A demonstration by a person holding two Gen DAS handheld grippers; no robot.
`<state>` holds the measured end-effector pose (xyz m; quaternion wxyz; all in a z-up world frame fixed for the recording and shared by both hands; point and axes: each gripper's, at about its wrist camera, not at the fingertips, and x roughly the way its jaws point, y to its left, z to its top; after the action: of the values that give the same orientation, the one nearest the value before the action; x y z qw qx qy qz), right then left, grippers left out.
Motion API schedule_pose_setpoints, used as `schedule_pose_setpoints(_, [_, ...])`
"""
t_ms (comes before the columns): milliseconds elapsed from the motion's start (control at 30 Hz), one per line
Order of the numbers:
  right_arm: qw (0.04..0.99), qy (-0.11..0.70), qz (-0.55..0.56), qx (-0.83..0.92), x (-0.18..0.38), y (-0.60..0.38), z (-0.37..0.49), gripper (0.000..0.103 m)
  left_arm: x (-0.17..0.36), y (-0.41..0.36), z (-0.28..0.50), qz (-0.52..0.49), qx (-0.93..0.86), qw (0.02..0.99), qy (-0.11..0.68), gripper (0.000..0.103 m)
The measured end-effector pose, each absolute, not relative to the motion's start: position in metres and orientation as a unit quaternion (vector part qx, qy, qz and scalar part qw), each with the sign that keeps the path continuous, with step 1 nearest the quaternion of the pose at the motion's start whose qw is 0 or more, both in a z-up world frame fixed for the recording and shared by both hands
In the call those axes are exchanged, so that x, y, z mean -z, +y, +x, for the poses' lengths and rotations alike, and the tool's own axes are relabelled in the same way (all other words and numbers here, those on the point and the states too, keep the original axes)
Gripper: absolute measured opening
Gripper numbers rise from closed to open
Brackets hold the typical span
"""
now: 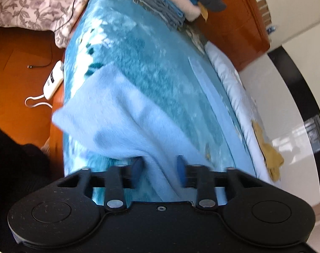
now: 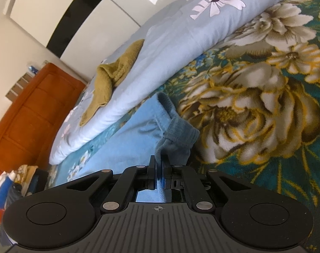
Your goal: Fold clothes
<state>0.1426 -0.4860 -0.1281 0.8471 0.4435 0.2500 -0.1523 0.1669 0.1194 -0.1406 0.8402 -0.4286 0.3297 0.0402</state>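
Observation:
A light blue fleece garment (image 1: 117, 116) lies spread on the teal flowered blanket (image 1: 149, 52) of a bed. My left gripper (image 1: 159, 168) is low over its near part. A fold of the cloth runs between the two blue pads (image 1: 136, 168), which stand apart, so it is open. In the right wrist view the same garment (image 2: 128, 139) lies along the blanket (image 2: 254, 105). My right gripper (image 2: 159, 162) is shut on its darker teal ribbed cuff (image 2: 179, 135), which bunches up just ahead of the fingertips.
A pale blue flowered quilt (image 2: 170, 42) lies along the bed's far side with a mustard knitted cloth (image 2: 113, 71) on it. Folded clothes (image 1: 170, 2) are stacked by the orange headboard (image 1: 233, 21). A white corded controller (image 1: 53, 80) and a floral pillow (image 1: 33, 2) lie at the left.

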Motion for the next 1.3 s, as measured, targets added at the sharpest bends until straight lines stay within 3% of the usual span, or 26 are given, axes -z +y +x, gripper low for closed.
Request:
schedule_pose_setpoints(300, [0.838,0.267,0.451,0.152,0.142,-0.486,0.134,0.003,0.142,0.130,0.152,-0.459,-0.043,0.827,0.321,0.011])
schedule_pose_setpoints(600, [0.830,0.277,0.464,0.138,0.150,-0.485,0.137,0.003,0.157,0.149,0.163,-0.535,-0.066,0.795,0.278,0.018])
schedule_pose_setpoints(700, [0.830,0.278,0.466,0.130,0.150,-0.484,0.139,0.003,0.151,0.149,0.170,-0.521,-0.066,0.805,0.276,0.012])
schedule_pose_setpoints(733, [0.830,0.278,0.466,0.127,0.150,-0.483,0.140,0.003,0.146,0.148,0.172,-0.506,-0.064,0.814,0.278,0.003])
schedule_pose_setpoints(867, [0.835,0.258,0.471,0.117,0.138,-0.486,0.144,0.002,0.123,0.144,0.186,-0.469,-0.051,0.838,0.275,0.003])
schedule_pose_setpoints(1067, [0.832,0.219,0.501,0.093,0.116,-0.499,0.159,0.002,0.083,0.143,0.245,-0.442,-0.036,0.856,0.265,0.003])
schedule_pose_setpoints(1300, [0.823,0.193,0.526,0.090,0.099,-0.511,0.211,0.002,0.038,0.125,0.366,-0.384,-0.029,0.882,0.270,0.003])
